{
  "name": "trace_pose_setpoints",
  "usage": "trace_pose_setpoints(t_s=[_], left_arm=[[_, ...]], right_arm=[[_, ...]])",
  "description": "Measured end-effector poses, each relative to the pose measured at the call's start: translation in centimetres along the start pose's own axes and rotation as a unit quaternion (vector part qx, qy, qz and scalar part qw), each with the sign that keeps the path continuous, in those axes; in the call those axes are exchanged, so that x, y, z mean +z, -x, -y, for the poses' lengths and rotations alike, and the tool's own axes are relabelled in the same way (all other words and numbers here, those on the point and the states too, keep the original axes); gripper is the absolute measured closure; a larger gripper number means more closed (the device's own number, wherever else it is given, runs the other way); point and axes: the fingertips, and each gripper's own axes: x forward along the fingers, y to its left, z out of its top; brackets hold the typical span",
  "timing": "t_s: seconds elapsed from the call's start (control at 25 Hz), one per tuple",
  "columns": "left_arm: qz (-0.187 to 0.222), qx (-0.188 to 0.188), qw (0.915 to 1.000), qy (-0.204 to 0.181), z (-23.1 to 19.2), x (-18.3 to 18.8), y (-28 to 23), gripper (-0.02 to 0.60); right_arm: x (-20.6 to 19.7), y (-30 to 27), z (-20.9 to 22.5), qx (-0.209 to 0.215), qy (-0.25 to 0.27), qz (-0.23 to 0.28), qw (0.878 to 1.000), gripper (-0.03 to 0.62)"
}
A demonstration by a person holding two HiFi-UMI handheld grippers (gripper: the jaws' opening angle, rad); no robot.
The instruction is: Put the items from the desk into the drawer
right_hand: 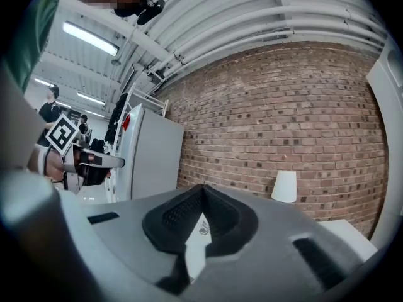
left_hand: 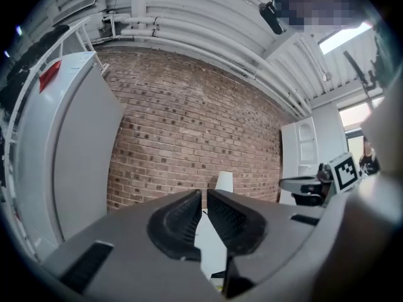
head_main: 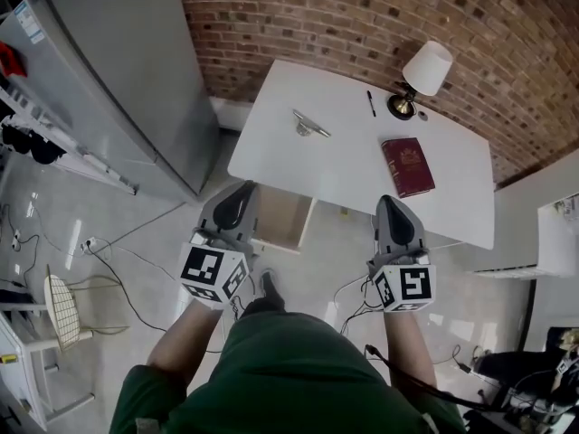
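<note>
Left gripper, right gripper — fingers pressed together, nothing held

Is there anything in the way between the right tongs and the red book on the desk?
Nothing I can see. The right tongs, shut and empty, are by the near edge of the desk, and only bare white top lies between them and the red book. The pen and lamp are farther back.
</note>
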Motion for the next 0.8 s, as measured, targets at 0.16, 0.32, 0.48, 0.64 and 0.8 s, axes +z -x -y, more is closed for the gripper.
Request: trace_pose_setpoints(t_s=[0.16, 0.32, 0.48, 0.64, 0.8], left_arm=[[-0.006, -0.001, 1.0000, 0.004, -2.9, -0.5, -2.0, 0.555], [-0.012, -0.006, 0.9999, 0.006, -5.4, -1.1, -4.2, 0.555], [-0.024, -0.016, 0.9995, 0.010, -6.6, -2.4, -6.7, 0.555], [-0.041, -0.020, 0.9989, 0.014, -7.1, -3.9, -8.8, 0.555], [-0.059, -0.013, 0.9981, 0.014, -7.3, -5.4, -11.5, 0.555]], right_arm=[[-0.7, -3.5, -0.3, -0.003, -0.002, -0.013, 1.000, 0.589], [-0.9, -6.1, -0.2, -0.010, -0.003, -0.023, 1.000, 0.589], [-2.2, -8.0, 0.6, -0.019, -0.003, -0.042, 0.999, 0.589], [-3.8, -9.2, 1.8, -0.024, -0.016, -0.061, 0.998, 0.589], [-5.5, -10.5, 2.9, -0.015, -0.026, -0.075, 0.997, 0.589]])
